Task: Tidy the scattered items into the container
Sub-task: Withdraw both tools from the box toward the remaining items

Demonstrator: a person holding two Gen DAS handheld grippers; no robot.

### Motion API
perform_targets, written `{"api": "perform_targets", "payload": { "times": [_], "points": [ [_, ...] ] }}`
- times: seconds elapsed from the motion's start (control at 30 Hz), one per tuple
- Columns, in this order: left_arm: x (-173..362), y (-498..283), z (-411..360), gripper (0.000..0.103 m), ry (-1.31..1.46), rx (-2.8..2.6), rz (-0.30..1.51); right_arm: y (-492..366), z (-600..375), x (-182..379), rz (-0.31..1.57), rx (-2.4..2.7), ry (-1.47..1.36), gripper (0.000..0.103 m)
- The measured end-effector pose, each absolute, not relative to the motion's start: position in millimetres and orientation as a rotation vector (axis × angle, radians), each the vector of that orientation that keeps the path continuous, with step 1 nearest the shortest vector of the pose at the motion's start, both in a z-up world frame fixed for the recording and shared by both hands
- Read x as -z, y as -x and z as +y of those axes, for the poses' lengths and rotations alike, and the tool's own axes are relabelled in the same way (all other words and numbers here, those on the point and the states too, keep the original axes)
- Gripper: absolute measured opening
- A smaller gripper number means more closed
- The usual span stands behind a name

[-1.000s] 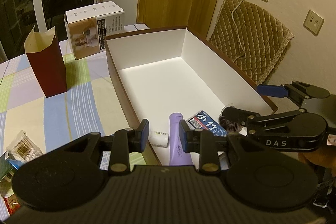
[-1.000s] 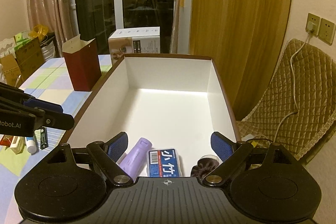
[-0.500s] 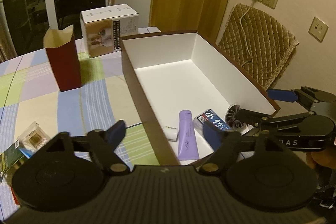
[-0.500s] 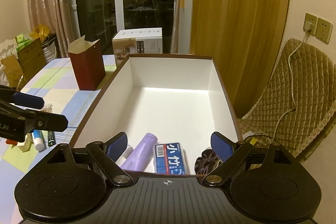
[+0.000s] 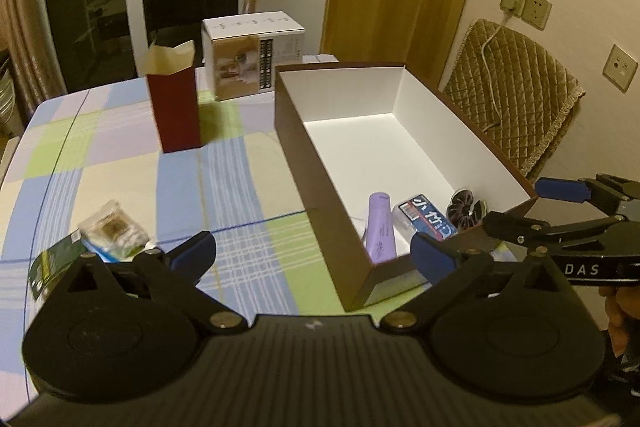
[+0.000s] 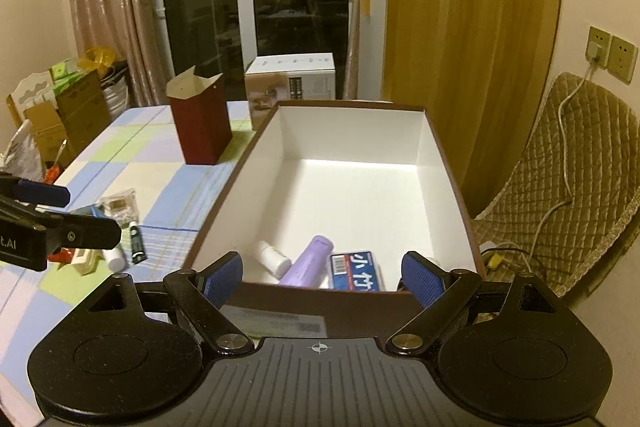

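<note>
Container (image 6: 256, 163) — brown outside, white inside — sits on the checked tablecloth (image 5: 248, 195). At its near end lie a purple tube (image 6: 308, 261), a small white bottle (image 6: 274, 259) and a blue packet (image 6: 356, 271). Left gripper (image 5: 312, 251): jaws opening, nothing between them. Right gripper (image 6: 322, 273): jaws wide apart, empty. More loose items (image 6: 120, 231) lie scattered on the cloth, left of the container.

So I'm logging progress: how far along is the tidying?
Done: a purple tube, white bottle, blue pack and dark scrunchie lie in the box. In hand: nothing; the left gripper is opening, empty, and the right gripper is open. Left: the swab pack and small items on the table.
</note>
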State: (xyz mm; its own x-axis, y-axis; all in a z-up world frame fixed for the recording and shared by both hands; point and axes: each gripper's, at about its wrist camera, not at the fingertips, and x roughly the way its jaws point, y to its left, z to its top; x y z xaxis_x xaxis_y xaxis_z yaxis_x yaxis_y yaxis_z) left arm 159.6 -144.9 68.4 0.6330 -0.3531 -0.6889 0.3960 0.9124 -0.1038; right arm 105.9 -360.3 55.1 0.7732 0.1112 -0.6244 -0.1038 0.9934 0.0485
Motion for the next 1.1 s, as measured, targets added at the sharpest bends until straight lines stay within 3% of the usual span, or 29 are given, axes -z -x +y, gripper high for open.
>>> {"api": "perform_targets", "payload": {
  "times": [0.43,1.1],
  "points": [
    [-70.7,-118.3,-84.8,0.102,-0.02,0.289,0.804,-82.9,-310.8,-69.2,0.676,-0.248,0.01,0.092],
    [-55.9,-96.0,23.2,0.102,-0.008,0.118,0.825,-89.5,-209.1,-47.3,0.707,-0.43,0.106,0.092]
  ]
}}
